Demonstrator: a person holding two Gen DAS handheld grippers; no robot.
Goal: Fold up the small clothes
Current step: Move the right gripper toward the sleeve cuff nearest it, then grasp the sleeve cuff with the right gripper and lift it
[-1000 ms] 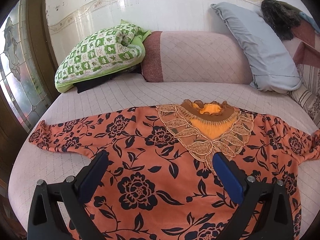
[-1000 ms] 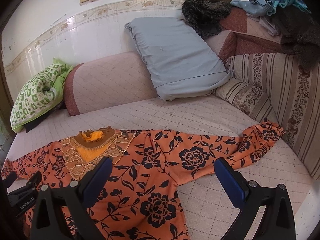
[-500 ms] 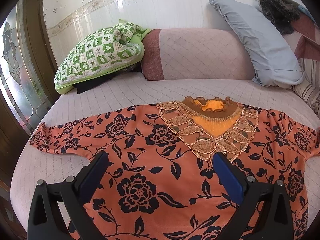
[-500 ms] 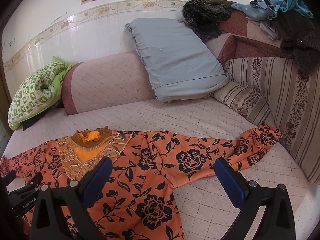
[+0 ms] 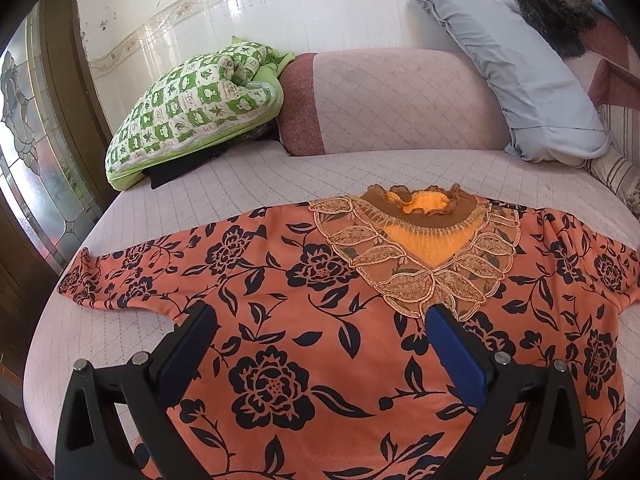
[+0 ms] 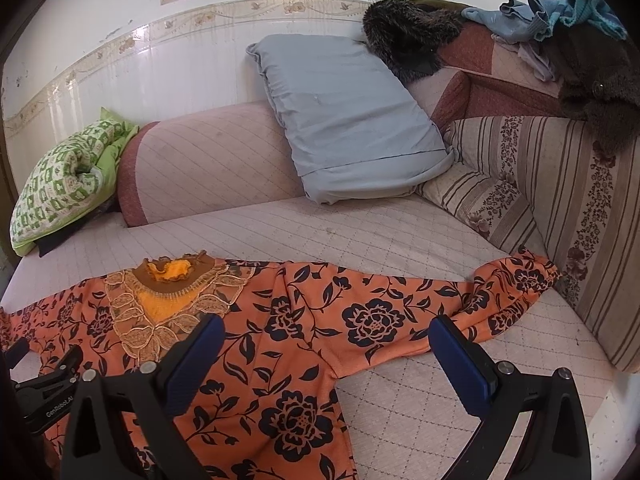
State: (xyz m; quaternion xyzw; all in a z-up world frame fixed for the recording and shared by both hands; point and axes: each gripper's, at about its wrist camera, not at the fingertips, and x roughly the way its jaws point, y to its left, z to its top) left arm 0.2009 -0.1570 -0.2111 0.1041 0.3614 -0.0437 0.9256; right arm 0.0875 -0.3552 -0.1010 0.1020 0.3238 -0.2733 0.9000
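An orange top with black flowers [image 5: 304, 320] lies flat, face up, on the pink quilted sofa seat [image 5: 248, 184], collar to the back, sleeves spread left and right. My left gripper [image 5: 318, 320] is open and empty, hovering above the top's chest below the lace collar [image 5: 424, 264]. In the right wrist view the top [image 6: 320, 320] fills the lower left; its right sleeve [image 6: 516, 288] reaches the striped cushion. My right gripper [image 6: 326, 334] is open and empty above the top's right underarm. The left gripper's body shows at the lower left edge [image 6: 44, 384].
A green checked blanket [image 5: 192, 108] and a grey-blue pillow [image 5: 516, 76] lean at the sofa back. Striped cushions [image 6: 560, 200] and a clothes pile [image 6: 560, 28] are at the right. A stained-glass door [image 5: 24, 128] stands left.
The left gripper has moved slightly right and forward over the top. The right gripper has shifted slightly. Both stay open and empty; the top has not moved.
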